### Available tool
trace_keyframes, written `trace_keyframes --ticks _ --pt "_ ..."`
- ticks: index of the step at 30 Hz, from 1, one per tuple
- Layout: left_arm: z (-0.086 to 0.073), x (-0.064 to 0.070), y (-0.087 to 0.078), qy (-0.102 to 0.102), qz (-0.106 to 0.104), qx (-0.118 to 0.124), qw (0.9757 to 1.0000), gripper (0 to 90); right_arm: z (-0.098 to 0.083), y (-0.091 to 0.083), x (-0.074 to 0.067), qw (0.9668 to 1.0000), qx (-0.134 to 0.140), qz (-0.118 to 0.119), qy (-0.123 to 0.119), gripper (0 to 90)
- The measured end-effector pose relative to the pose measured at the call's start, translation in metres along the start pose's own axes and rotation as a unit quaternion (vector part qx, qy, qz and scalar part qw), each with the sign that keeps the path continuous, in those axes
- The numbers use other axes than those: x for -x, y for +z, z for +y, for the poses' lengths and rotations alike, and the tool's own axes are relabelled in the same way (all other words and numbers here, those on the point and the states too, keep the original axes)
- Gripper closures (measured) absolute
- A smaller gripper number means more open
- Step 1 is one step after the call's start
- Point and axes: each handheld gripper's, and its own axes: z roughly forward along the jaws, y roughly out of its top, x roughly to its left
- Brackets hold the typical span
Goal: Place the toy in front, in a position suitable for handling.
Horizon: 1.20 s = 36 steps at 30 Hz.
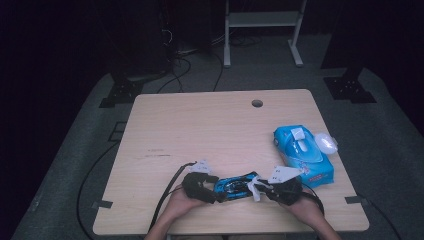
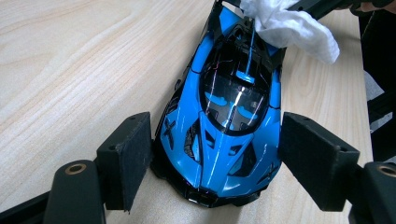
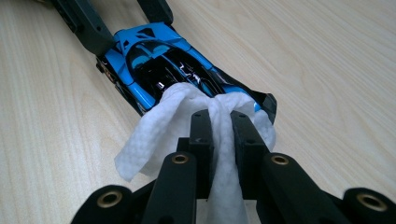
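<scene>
Here the car (image 1: 234, 186) lies at the table's (image 1: 200, 125) near edge, left of the wipes pack (image 1: 303, 152). The left gripper (image 2: 212, 154) straddles its nose, pads touching or nearly so. The right gripper (image 3: 219, 135) pinches a wipe (image 3: 159, 135) on its tail.

Both forearms enter from the near table edge, hands low over the wood, grippers pointed toward each other. Left gripper (image 1: 212, 192) – black two-jaw tool, cable trailing back along the forearm – has its padded jaws set either side of the nose of the blue-and-black toy car (image 2: 229, 112); left pad touching, right pad just off. Right gripper (image 3: 219, 128) – jaws clamped on the white textured wipe (image 3: 177, 126), pressed against the car's tail.
</scene>
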Motion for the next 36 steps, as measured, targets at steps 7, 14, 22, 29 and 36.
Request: trace_keyframes --ticks 7,14,22,29,36 --pt "0.000 -0.002 0.000 -0.010 -0.005 0.006 0.9999 26.2 -0.003 -0.001 -0.002 0.9999 0.010 0.004 -0.009 80.3" --pt "-0.001 0.000 0.001 -0.012 0.003 0.011 0.9999 26.3 -0.008 -0.004 -0.004 0.9997 0.021 0.010 -0.012 80.4" --pt "0.000 0.003 0.000 0.000 0.020 0.010 0.9998 25.9 0.006 0.011 -0.008 0.9996 0.006 0.024 -0.013 80.9" --pt "0.002 0.005 0.006 0.000 0.020 0.016 0.9997 26.2 0.003 0.003 0.001 0.9999 -0.003 0.011 0.004 80.8" --pt "0.002 0.006 0.007 -0.002 0.026 0.016 0.9995 27.8 0.019 0.008 -0.001 1.0000 0.006 -0.002 0.001 80.9"
